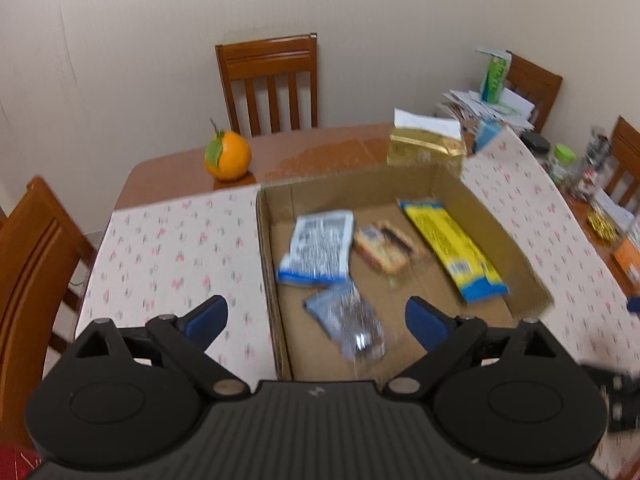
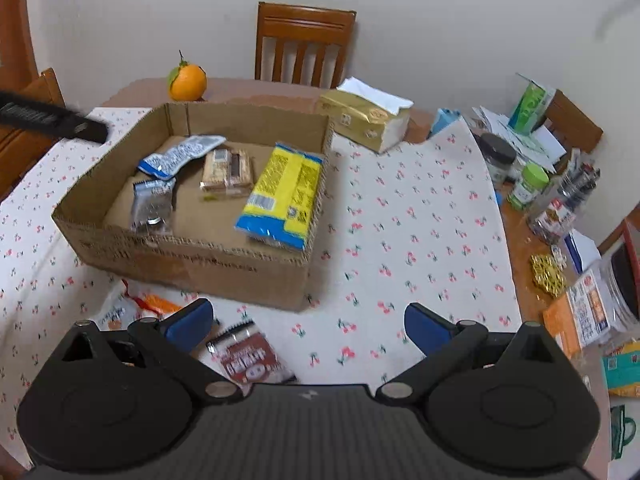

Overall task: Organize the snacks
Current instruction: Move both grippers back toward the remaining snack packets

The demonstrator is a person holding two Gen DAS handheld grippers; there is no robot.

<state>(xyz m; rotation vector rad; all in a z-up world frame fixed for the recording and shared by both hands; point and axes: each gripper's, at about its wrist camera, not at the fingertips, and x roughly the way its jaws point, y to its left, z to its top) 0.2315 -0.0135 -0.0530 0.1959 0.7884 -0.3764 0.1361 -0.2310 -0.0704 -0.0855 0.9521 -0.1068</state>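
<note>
A shallow cardboard box (image 1: 476, 196) (image 2: 192, 258) sits on the cherry-print cloth. In it lie a yellow and blue packet (image 1: 452, 244) (image 2: 284, 196), a white and blue packet (image 1: 318, 246) (image 2: 180, 154), a brown biscuit pack (image 1: 386, 248) (image 2: 227, 174) and a silvery grey packet (image 1: 348, 320) (image 2: 152, 204). My left gripper (image 1: 316, 316) is open and empty above the box's near edge. My right gripper (image 2: 308, 326) is open and empty over the cloth in front of the box. A dark red packet (image 2: 250, 360) and an orange and white packet (image 2: 132, 308) lie on the cloth by its left finger.
An orange (image 1: 227, 156) (image 2: 187, 82) and a gold tissue pack (image 1: 426, 146) (image 2: 366, 118) stand on the wooden table behind the box. Jars, bottles, papers and boxes (image 2: 560, 200) crowd the right side. Wooden chairs (image 1: 272, 84) (image 2: 306, 44) surround the table.
</note>
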